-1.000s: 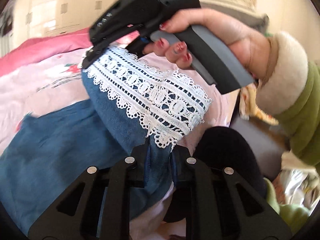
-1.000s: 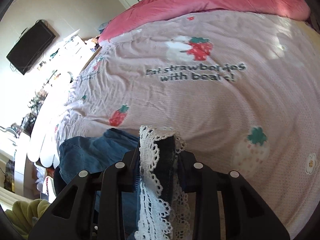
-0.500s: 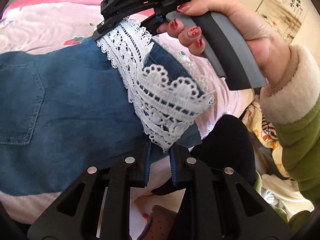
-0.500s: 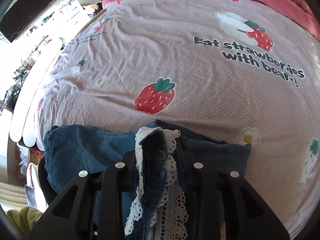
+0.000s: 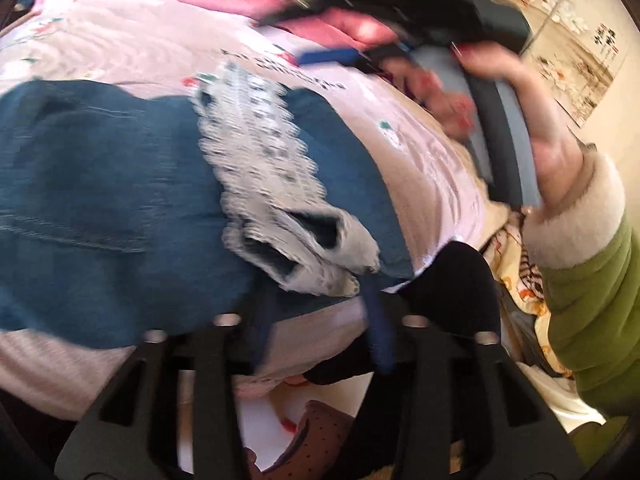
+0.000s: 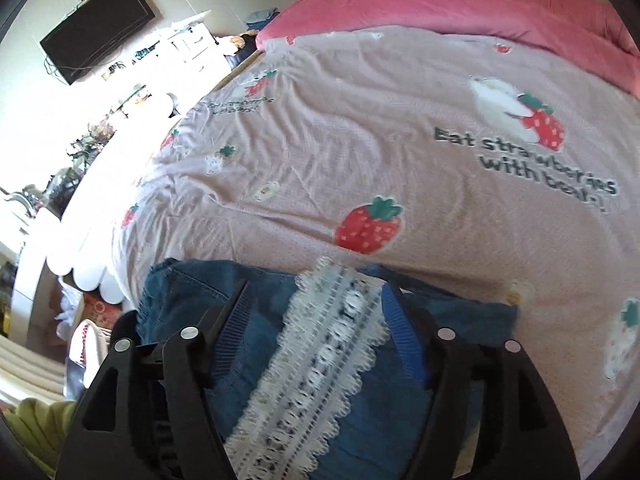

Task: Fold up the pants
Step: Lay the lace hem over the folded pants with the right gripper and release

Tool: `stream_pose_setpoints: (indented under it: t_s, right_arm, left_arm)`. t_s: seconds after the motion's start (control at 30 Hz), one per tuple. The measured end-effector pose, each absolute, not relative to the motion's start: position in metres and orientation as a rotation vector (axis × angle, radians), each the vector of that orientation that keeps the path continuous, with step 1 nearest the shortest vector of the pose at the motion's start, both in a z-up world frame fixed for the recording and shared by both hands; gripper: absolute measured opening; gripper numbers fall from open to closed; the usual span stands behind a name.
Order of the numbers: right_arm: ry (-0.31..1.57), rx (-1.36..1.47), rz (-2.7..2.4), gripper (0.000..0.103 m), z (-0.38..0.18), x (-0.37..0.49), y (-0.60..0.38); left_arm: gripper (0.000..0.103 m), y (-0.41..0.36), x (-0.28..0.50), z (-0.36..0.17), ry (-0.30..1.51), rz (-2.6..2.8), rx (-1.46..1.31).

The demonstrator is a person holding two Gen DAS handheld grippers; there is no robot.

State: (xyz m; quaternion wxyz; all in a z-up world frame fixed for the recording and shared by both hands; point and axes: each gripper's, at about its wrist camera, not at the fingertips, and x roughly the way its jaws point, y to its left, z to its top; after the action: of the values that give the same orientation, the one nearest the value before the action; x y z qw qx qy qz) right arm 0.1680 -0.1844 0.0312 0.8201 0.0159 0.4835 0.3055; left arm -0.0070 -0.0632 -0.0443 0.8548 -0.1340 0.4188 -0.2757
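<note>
The blue denim pants [image 5: 100, 200] with a white lace hem [image 5: 260, 152] lie folded over on the pink bedspread near the bed's edge. My left gripper [image 5: 320, 300] is open just behind the lace end, which lies loose in front of its jaws. My right gripper [image 6: 316, 300] is open above the pants [image 6: 440, 320], with the lace strip [image 6: 320, 360] lying flat between its spread fingers. The right gripper also shows blurred in the left wrist view [image 5: 420, 20], held by a hand above the bed.
The pink strawberry bedspread [image 6: 360, 140] stretches ahead, with a darker pink duvet [image 6: 460, 4] at the far end. A wall TV [image 6: 96, 28] and cluttered white furniture [image 6: 188, 44] stand left of the bed. A black-clad knee [image 5: 452, 280] presses the bed edge.
Both grippers have opened and let go of the lace hem. The hem now lies on the denim on the bed. The right gripper has lifted away.
</note>
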Motion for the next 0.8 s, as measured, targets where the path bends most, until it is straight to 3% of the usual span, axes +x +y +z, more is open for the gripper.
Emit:
stream_pose_setpoints:
  t_s: [0.17, 0.3, 0.7, 0.77, 0.8]
  right_arm:
    - [0.934, -0.053, 0.696, 0.066, 0.026, 0.118, -0.211]
    - [0.876, -0.150, 0.701, 0.066, 0.014, 0.075, -0.228]
    - [0.687, -0.566, 0.831, 0.066, -0.027, -0.030, -0.161]
    - [0.677, -0.605, 0.810, 0.064, -0.035, -0.029, -0.152]
    - [0.674, -0.630, 0.809, 0.053, -0.040, -0.028, -0.147]
  left_arm:
    - [0.064, -0.027, 0.000, -0.023, 0.816, -0.488, -0.281]
    - [0.069, -0.010, 0.036, -0.008, 0.832, -0.429, -0.289]
    - [0.068, -0.046, 0.174, -0.023, 1.052, -0.446, -0.311]
    - [0.061, -0.051, 0.182, -0.031, 1.074, -0.428, -0.321]
    - [0.057, -0.052, 0.185, -0.034, 1.083, -0.416, -0.325]
